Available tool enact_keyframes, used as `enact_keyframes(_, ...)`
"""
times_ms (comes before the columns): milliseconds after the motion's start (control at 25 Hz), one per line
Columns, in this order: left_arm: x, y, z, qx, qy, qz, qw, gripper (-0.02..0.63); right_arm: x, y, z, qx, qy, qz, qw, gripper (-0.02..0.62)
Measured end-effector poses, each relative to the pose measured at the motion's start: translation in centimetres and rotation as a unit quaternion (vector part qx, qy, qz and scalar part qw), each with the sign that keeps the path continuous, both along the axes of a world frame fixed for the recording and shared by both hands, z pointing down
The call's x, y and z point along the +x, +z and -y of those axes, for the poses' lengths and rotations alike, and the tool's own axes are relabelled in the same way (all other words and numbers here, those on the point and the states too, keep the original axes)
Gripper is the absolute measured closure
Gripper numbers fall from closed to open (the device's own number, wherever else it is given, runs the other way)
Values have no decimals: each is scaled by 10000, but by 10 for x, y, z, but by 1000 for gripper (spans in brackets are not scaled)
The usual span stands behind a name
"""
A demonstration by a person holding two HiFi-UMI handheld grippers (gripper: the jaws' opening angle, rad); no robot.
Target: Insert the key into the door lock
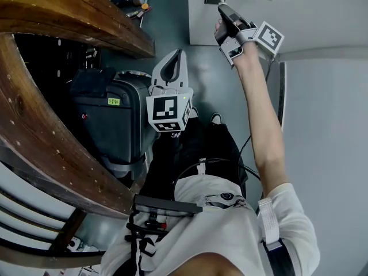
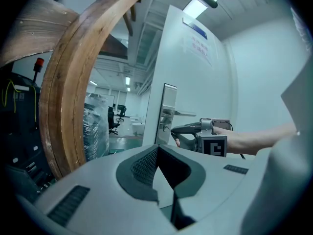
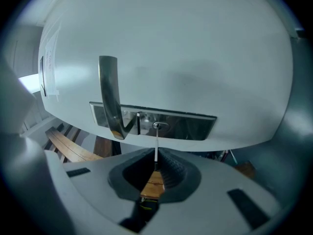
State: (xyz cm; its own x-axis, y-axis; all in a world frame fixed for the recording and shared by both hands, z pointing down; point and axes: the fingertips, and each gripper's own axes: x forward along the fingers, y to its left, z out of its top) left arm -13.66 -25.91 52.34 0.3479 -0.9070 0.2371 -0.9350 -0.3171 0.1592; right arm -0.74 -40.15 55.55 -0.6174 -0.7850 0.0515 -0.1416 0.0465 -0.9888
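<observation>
Key (image 3: 156, 146) pinched in right gripper (image 3: 155, 167), tip at lock (image 3: 159, 126)
</observation>
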Motion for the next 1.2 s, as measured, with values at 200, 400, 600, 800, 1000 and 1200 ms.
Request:
enact_keyframes(200,-1,3,5,-12,-47,8,10000,604,1,-1,9,17,-3,89,10000,569)
enact_keyframes(400,2,3,6,-11,-57,5,10000,604,0,-1,11,20,-65,138,9999,569)
enact_keyframes(600,1,6,5,-11,-57,20,10000,604,0,1,12,-21,-35,296,9996,569)
enact_keyframes(800,0,9,8,-21,-81,35,10000,604,0,2,15,14,-51,379,9993,569)
enact_keyframes(1000,0,8,15,-19,-90,51,9999,604,0,0,21,2,-43,460,9989,569)
enact_keyframes(1200,2,12,18,-52,-93,50,9999,604,0,0,27,-34,-16,633,9980,569)
